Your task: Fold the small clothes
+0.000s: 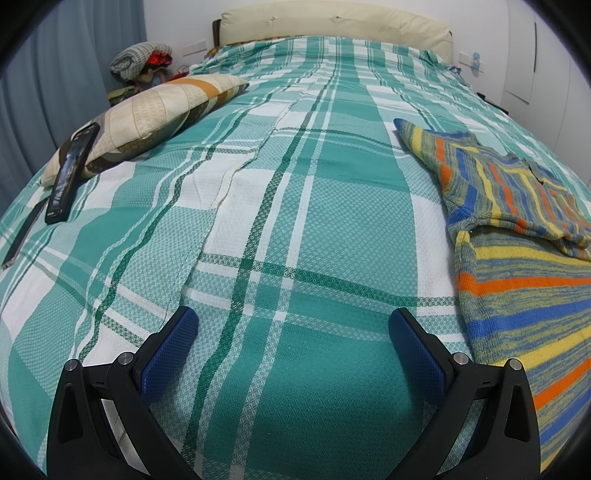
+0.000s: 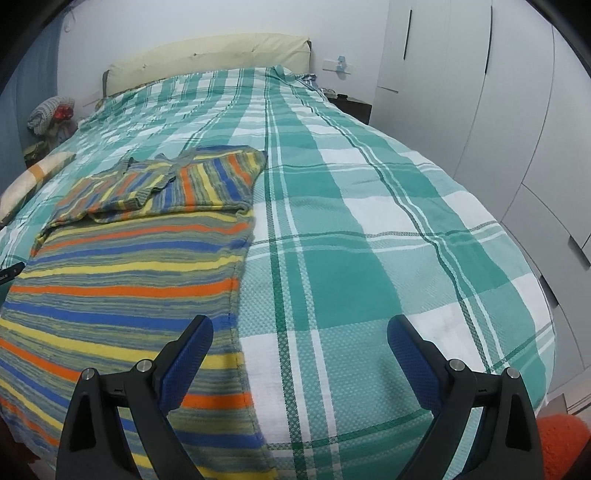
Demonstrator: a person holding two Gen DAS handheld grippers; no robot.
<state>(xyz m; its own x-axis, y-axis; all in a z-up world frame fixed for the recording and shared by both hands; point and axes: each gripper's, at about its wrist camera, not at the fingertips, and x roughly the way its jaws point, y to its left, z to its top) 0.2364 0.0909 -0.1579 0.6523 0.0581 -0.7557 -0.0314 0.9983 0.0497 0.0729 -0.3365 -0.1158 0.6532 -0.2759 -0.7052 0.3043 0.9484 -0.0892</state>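
A striped knit garment (image 2: 125,266) in yellow, orange, blue and grey lies flat on the green plaid bedspread (image 2: 369,229), with its upper part and sleeves folded over near the collar. It also shows at the right edge of the left wrist view (image 1: 524,266). My left gripper (image 1: 293,325) is open and empty above bare bedspread (image 1: 295,206), left of the garment. My right gripper (image 2: 300,334) is open and empty, its left finger (image 2: 188,360) over the garment's right edge.
A patterned pillow (image 1: 147,118) lies at the left with a black phone (image 1: 72,173) leaning on it. A cream headboard (image 1: 332,22) is at the far end. White wardrobe doors (image 2: 498,110) stand to the right. An orange fuzzy object (image 2: 563,443) is at the lower right.
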